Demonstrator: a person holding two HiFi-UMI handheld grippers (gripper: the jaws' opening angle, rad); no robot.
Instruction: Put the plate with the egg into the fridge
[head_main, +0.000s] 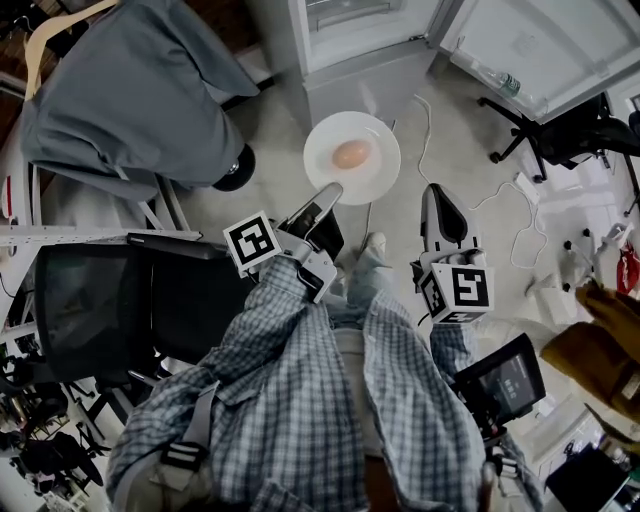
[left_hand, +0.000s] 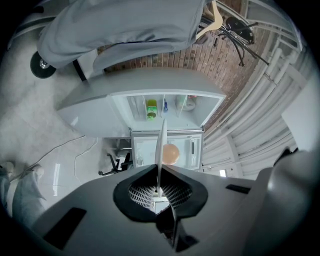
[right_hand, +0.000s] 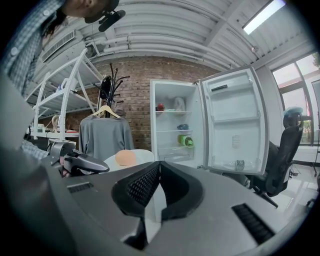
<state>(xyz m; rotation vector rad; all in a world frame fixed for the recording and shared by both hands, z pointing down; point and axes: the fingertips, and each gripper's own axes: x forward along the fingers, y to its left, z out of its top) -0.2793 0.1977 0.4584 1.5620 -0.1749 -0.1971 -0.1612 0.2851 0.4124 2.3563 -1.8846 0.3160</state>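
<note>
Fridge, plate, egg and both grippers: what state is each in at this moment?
Fridge: not shut, its door swung wide open.
Plate: off the ground outside the fridge, gripped at its rim.
Egg: whole, lying on the plate.
Left gripper: shut on the plate's rim.
Right gripper: shut, holding nothing.

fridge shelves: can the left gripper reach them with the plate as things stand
Probably yes. The door of the white fridge stands open, the left gripper, shut on the round white plate with the orange egg, faces the shelves, and nothing shows between them.
</note>
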